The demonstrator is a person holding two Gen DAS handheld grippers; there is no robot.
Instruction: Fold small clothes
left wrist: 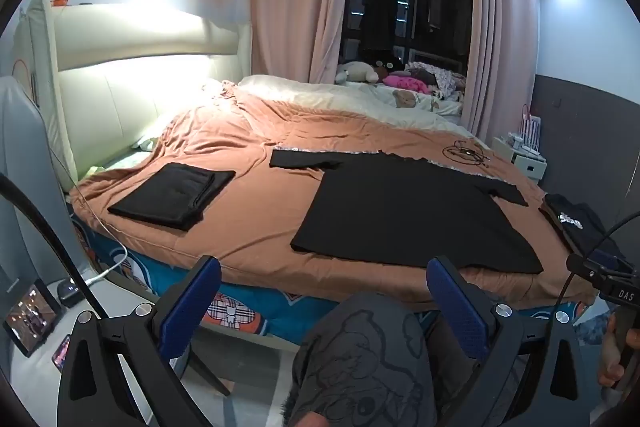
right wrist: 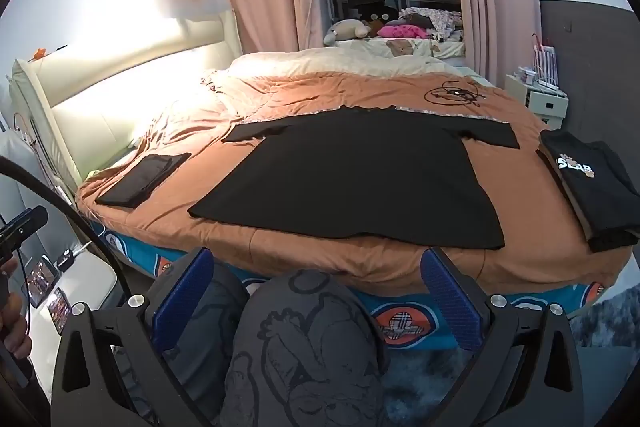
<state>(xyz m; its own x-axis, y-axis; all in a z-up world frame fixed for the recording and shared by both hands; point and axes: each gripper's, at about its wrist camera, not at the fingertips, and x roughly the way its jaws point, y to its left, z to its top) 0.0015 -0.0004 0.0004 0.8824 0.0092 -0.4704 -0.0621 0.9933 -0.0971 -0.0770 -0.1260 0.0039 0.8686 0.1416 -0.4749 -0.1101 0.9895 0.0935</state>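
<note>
Nearest, grippers: left gripper (left wrist: pixel 324 301) and right gripper (right wrist: pixel 318 291) both hang off the bed's near edge, jaws spread wide, nothing between them but the person's patterned trouser knee (right wrist: pixel 304 339).
T-shirt: black T-shirt (right wrist: pixel 352 179) lies flat and unfolded on the brown bedspread (right wrist: pixel 280 247), hem toward the grippers, sleeves out to either side.
Done: folded black garment (left wrist: pixel 172 195) rests on the left side of the bed; another folded black pile with a white print (right wrist: pixel 588 183) sits on the right.
Left to do: the spread shirt looks untouched.
Farther: tangled cable (right wrist: pixel 452 93), then a cream duvet (right wrist: pixel 340 61).
View differences: the right wrist view shows the printed pile whole; the left wrist view clips it.
</note>
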